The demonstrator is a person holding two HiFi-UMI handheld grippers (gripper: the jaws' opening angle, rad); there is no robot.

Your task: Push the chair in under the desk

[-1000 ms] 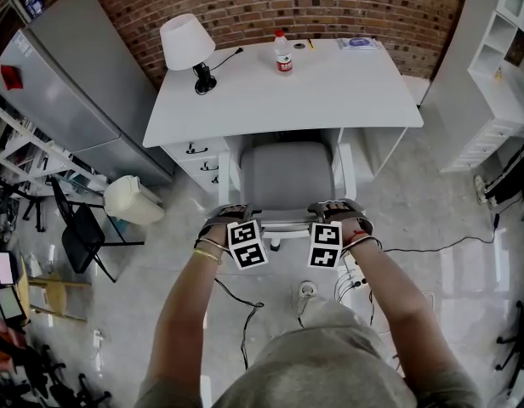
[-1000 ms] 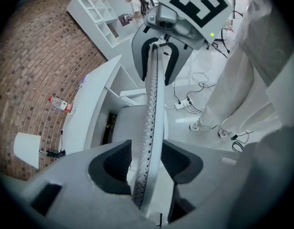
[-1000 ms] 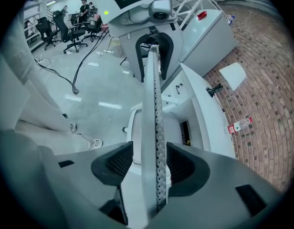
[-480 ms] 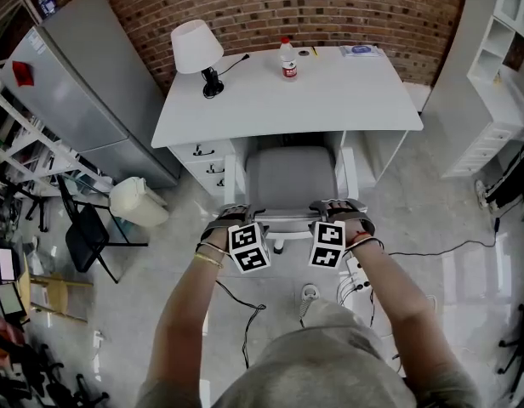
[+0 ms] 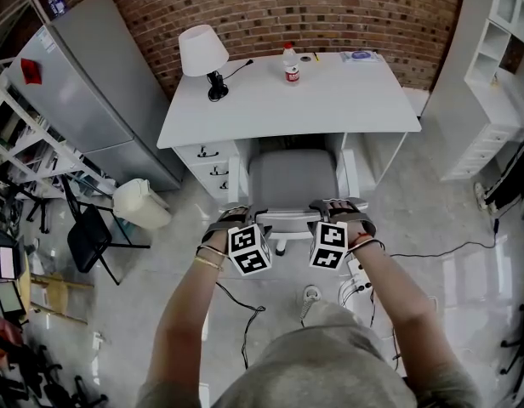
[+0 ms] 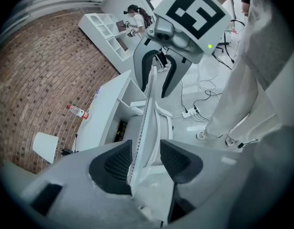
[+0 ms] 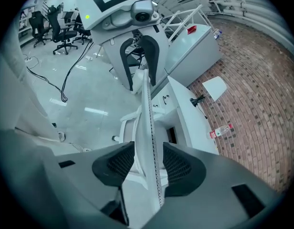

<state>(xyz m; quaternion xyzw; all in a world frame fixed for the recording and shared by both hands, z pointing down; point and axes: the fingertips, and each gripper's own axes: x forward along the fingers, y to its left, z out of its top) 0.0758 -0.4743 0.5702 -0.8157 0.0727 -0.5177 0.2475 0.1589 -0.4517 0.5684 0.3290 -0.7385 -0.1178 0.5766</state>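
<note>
as left gripper (image 6: 146,160), right gripper (image 7: 148,164) clamp chair (image 5: 292,178), desk (image 5: 338,100) overlaps it.

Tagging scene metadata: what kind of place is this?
Probably an office or lab workroom: a white desk with a lamp against a brick wall, a grey chair at it, rolling office chairs in the right gripper view, and cables across the floor.

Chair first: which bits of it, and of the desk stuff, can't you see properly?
- Base of the chair: head view, mostly hidden under its seat and backrest.
- Seat front: head view, covered by the desk top.
- Label on the bottle: head view, too small to read.
- Jaws of the left gripper and right gripper: head view, hidden beneath marker cubes and hands.
</note>
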